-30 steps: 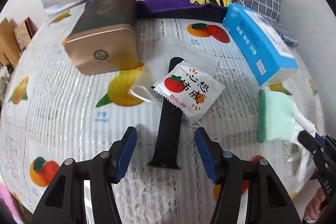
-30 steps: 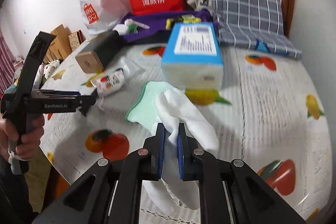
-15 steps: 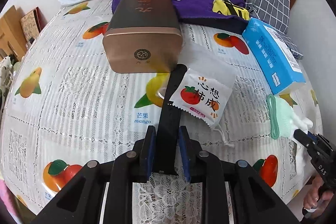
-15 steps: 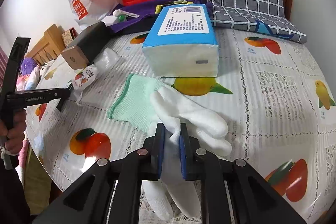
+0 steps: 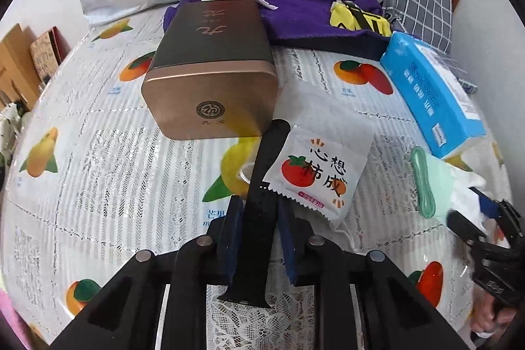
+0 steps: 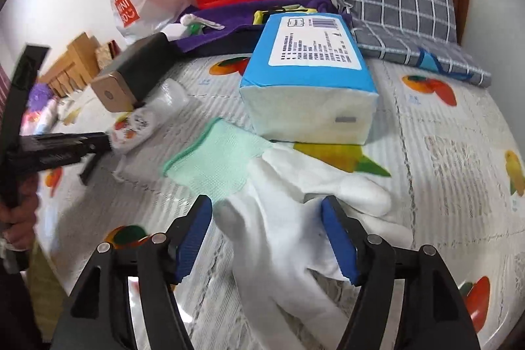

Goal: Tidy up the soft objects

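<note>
While left tool point(image 5: 257, 230) grips black strap point(image 5: 262, 186), right tool point(image 6: 267, 238) straddles glove point(image 6: 279, 218).

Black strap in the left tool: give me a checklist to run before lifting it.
1. Left tool shut on the black strap: ok.
2. Strap's far end clear of the persimmon snack packet: not ok, the packet overlaps it and may get dragged.
3. Strap clear of the bronze tin: cannot tell, its tip ends right at the tin's base.
4. Right tool has let go of the white glove: ok, its jaws have just been opening and the glove lies loose between them.
5. Blue tissue pack out of the way: ok.
</note>
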{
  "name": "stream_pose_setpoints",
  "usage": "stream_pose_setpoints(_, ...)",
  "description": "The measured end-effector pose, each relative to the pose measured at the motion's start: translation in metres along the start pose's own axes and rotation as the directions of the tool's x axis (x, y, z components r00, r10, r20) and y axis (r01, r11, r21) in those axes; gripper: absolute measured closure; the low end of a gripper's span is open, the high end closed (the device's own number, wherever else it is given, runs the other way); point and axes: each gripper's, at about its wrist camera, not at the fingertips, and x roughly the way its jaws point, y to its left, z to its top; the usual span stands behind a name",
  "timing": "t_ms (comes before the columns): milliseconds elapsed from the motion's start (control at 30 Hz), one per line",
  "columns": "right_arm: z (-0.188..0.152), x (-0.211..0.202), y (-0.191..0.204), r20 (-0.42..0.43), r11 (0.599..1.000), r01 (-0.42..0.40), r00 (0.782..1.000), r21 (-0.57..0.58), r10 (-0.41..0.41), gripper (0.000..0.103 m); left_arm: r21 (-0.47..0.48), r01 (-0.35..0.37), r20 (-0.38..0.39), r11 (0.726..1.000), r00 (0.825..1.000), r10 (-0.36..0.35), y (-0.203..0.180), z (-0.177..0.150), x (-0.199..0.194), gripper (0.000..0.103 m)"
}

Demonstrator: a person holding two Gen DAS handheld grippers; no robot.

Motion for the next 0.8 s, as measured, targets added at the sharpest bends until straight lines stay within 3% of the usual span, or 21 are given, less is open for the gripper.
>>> stream_pose_setpoints(33,0.0,0.001,0.005,0.002,0.999,0.034,0.999,-0.025,-0.034,0.04,-0.002,0.006,0.001,1.0,1.0,-0.006,0.0,-0.001,0.0,0.083)
stream_pose_setpoints(67,0.001,0.0,0.006,0.002,0.999,0.034,0.999,-0.033,-0.034,0.051,-0.006,0.017,-0.001,1.0,1.0,-0.017,0.002,-0.001,-0.002,0.083)
stream_pose_setpoints(100,0.003,-0.002,0.007,-0.004,0.999,0.015,1.0,-0.035,-0.015,0.076,-0.014,0.027,-0.003,1.0,1.0,-0.027,0.004,-0.001,-0.004,0.083)
stream_pose_setpoints(133,0.004,-0.003,0.006,-0.016,1.0,0.006,1.0,-0.028,-0.006,0.09,-0.021,0.034,-0.003,0.999,0.999,-0.034,0.004,-0.001,-0.005,0.083)
stream_pose_setpoints(167,0.006,-0.004,0.005,-0.028,1.0,-0.002,1.0,-0.018,0.002,0.093,-0.03,0.044,-0.001,0.999,0.999,-0.044,0.006,-0.001,-0.007,0.083)
stream_pose_setpoints(567,0.014,-0.054,0.006,0.083,1.0,-0.026,0.996,0.006,0.025,0.094,-0.08,0.047,0.046,0.996,0.998,-0.043,0.019,-0.012,-0.048,0.084)
stream_pose_setpoints(800,0.025,-0.067,0.003,0.079,0.999,0.002,0.997,0.033,-0.005,0.093,-0.075,0.044,0.109,0.996,0.993,-0.036,0.018,-0.008,-0.08,0.084)
